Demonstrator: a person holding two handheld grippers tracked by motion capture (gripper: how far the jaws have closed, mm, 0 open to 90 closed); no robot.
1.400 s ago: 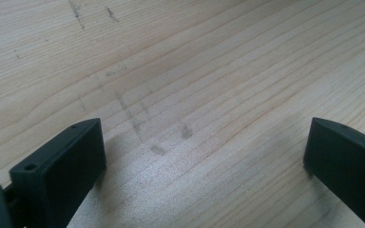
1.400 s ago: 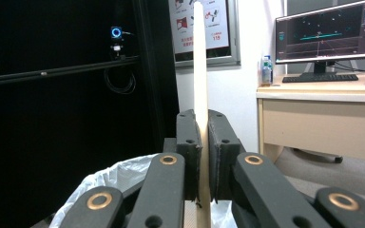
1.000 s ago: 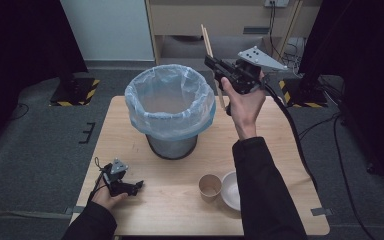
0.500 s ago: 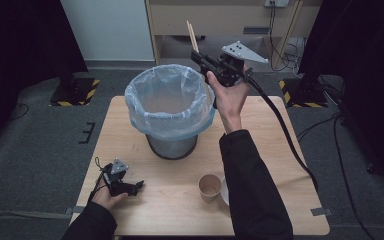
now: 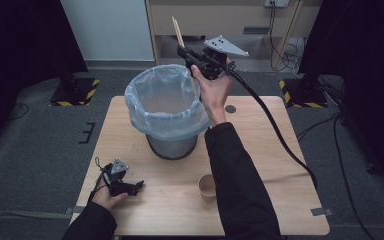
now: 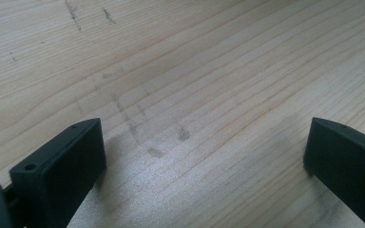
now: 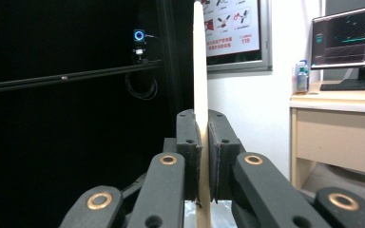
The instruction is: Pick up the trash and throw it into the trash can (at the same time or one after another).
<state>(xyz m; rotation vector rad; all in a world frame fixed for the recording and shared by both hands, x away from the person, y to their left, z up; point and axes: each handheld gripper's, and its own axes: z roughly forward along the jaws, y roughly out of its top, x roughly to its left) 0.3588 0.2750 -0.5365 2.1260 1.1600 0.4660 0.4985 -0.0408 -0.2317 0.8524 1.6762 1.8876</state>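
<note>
Leftward across the high view, the right tongs (image 5: 186, 52) are travelling with their wooden stick (image 5: 178, 31), now standing over the far rim of the bin where a second ago they were off to its right; the left tongs (image 5: 136, 186) are keeping their place.

Grey carpet is surrounding the pale wooden worktop (image 5: 270, 150), with black curtains hanging at both sides and a light wooden cabinet (image 5: 220, 15) standing at the back. In the right gripper view a wall poster (image 7: 233, 28) is showing the number 119 under small diagrams; its other writing is too small to read. A monitor (image 7: 347, 40) is glowing on a desk beside it.

Largest on the worktop, a grey bin (image 5: 167, 112) lined with a pale blue bag is standing near the middle; nothing can be made out inside it. A small paper cup (image 5: 208, 187) is sitting near the front edge, beside the person's right sleeve.

Jaws of the right tongs are pressing together on the stick, which is rising upright between them. Jaws of the left tongs are standing wide apart just over bare wood, holding nothing.
</note>
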